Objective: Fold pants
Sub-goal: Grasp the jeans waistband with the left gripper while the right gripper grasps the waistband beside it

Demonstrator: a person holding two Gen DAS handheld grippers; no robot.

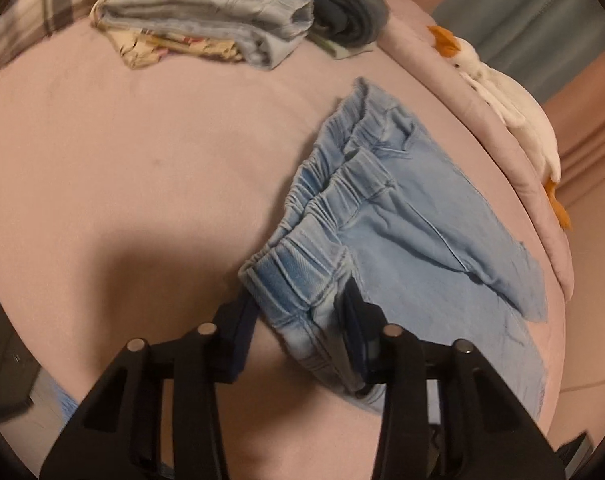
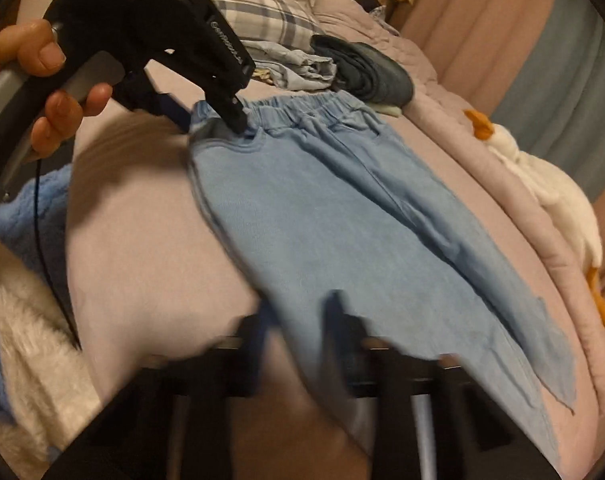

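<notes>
Light blue denim pants (image 2: 342,208) lie flat on a pink bed (image 2: 142,240), waistband far, legs toward the right wrist camera. In the left wrist view the elastic waistband (image 1: 334,188) runs away from my left gripper (image 1: 298,320), whose fingers stand wide apart on either side of the waistband corner, with cloth between them. My left gripper also shows in the right wrist view (image 2: 222,120), at the waistband's left corner. My right gripper (image 2: 298,320) is blurred; its fingers stand apart around the left leg's hem edge (image 2: 362,320).
A pile of folded clothes (image 1: 206,32) and dark garments (image 1: 342,4) lie at the far end of the bed. A white goose plush (image 1: 510,120) rests on the rolled pink quilt at right. A blue and white fluffy blanket (image 2: 18,280) lies at left.
</notes>
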